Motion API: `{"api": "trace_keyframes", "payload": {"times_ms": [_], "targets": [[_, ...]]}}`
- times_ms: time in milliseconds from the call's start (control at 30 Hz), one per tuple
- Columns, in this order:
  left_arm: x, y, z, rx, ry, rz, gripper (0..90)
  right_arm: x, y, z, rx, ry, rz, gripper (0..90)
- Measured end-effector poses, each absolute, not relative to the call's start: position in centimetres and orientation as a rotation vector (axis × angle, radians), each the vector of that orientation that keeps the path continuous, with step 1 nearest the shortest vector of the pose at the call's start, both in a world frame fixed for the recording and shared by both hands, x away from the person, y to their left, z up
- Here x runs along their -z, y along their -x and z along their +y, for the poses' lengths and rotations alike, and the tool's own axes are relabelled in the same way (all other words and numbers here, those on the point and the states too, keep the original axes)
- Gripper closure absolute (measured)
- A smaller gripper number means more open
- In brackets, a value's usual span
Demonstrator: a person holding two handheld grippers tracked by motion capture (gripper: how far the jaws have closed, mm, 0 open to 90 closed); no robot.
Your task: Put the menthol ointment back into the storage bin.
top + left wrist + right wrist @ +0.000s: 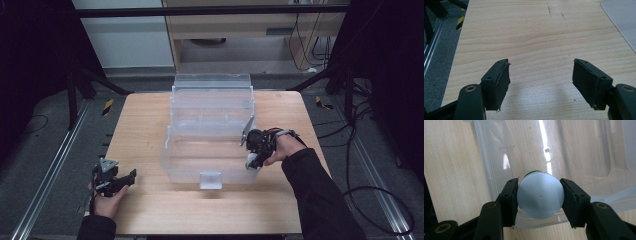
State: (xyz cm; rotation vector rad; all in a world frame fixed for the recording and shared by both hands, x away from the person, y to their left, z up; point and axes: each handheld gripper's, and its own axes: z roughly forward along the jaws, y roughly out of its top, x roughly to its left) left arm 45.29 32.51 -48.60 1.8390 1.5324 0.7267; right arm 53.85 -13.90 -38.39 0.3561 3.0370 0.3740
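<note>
Watching the right gripper (pixel 539 195) first: you're clamping a round white object w/ a green edge (pixel 540 195), jaws pressing it from 9 and 3 o'clock on its curved sides, right over the near right corner of the clear plastic bin (pixel 210 125). Can't tell what the object is, prob. a small bottle or cap seen end-on. Risk 1: curved, smooth surface, so the pads look to bear on narrow lines only; if you tilt or ease off unevenly it could squirt out and roll, either into the bin or onto the table (pixel 150 125) toward 5 o'clock. Risk 2: from the high view your right hand (pixel 280 147) sits tight against the bin's right wall, near the hinged metal arm (pixel 247 129); a fast move could knock the wall and shove the light bin, or snag on that arm. Risk 3: bin rim is directly under the object, so a drop there might bounce off the rim rather than land inside. Left gripper (pixel 541 75): jaws spread wide, nothing between them, bare wood below; it sits at the table's 7 o'clock corner, well apart from the bin, in your left hand (pixel 107 197). Pad lining on its left-side jaw looks frayed at the edge.
</note>
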Motion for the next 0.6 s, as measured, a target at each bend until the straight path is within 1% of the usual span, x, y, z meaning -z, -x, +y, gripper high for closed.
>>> {"api": "trace_keyframes", "payload": {"times_ms": [600], "targets": [[48.63, -45.32, 32.54, -0.726, -1.840, 1.533, 29.5, 39.39, -53.85, -14.22, -0.391, -0.384, 3.048, 50.1]]}}
